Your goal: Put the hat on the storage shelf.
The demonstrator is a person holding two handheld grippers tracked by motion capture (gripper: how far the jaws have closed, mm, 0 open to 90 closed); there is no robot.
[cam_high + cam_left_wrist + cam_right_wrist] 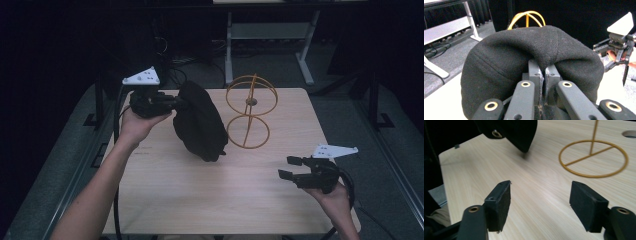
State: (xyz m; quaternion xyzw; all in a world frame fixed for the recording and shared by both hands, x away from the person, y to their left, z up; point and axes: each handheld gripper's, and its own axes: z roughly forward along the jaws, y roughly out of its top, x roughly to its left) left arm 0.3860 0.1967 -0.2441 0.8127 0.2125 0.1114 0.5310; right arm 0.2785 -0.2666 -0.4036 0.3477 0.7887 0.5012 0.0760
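Your left gripper (176, 103) is clenched on a fold of the black cap (199, 121), holding it in the air above the far left part of the wooden table (200, 200). In the left gripper view the pads pinch the fabric tight between them, and the cloth bulges out on both sides of the pinch. The cap hangs down from that grip, its lower end close to the tabletop, just beside the gold wire stand (248, 111) with its round base and upper hoop.

Your right gripper (291, 167) is released: its jaws stand apart over bare wood near the right edge, with nothing between them, well apart from the cap.

Judge the cap as light and soft. It sags and folds rather than keeping its shape, so one pinch lets it swing and droop. The cloth is not slippery or fragile, so a firm squeeze should do no harm. If you bring the free gripper in, the hanging lower edge looks like the best place to take hold, spreading the cap open between both hands.
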